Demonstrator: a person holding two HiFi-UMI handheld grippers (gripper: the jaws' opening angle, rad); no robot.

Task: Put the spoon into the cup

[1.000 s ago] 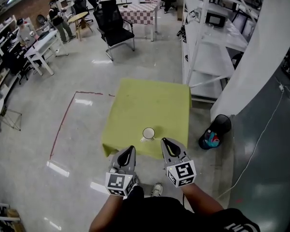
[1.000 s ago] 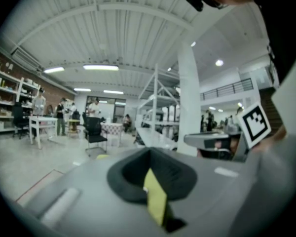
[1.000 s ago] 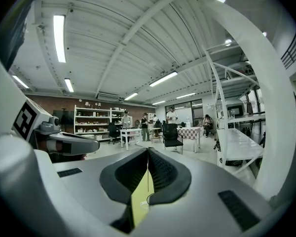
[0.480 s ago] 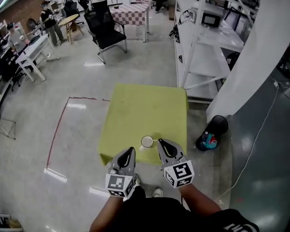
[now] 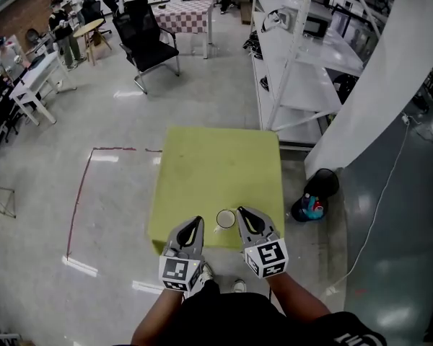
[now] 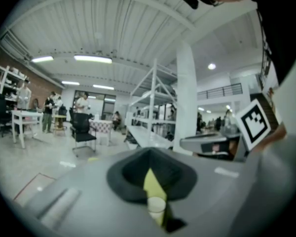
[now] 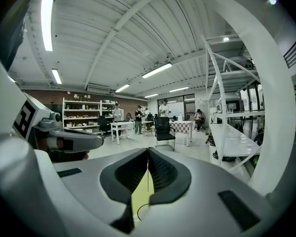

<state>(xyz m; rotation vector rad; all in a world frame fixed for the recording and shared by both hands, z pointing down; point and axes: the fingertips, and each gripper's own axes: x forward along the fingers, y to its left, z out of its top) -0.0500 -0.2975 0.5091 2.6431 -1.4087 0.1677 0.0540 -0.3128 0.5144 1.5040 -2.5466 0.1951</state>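
A white cup [image 5: 225, 219] stands near the front edge of the yellow-green table [image 5: 216, 168]. In the head view it sits between the tips of my two grippers. My left gripper [image 5: 193, 227] is just left of the cup, and its jaws meet at the tips with nothing in them. My right gripper [image 5: 245, 215] is just right of the cup, also shut and empty. The left gripper view shows the cup [image 6: 157, 209] below the closed left gripper [image 6: 149, 154]. Only the cup rim [image 7: 140, 212] shows below the right gripper [image 7: 148, 152]. I cannot make out a spoon.
White shelving [image 5: 310, 56] stands right of the table, with a black bin [image 5: 319, 187] and a colourful object beside it. A black office chair [image 5: 150, 38], desks and several people are far behind. Red tape [image 5: 83, 193] marks the floor on the left.
The table and cup have slid nearer in the head view, so the cup now lies between the gripper tips. Both grippers stay shut and keep their places in the frame.
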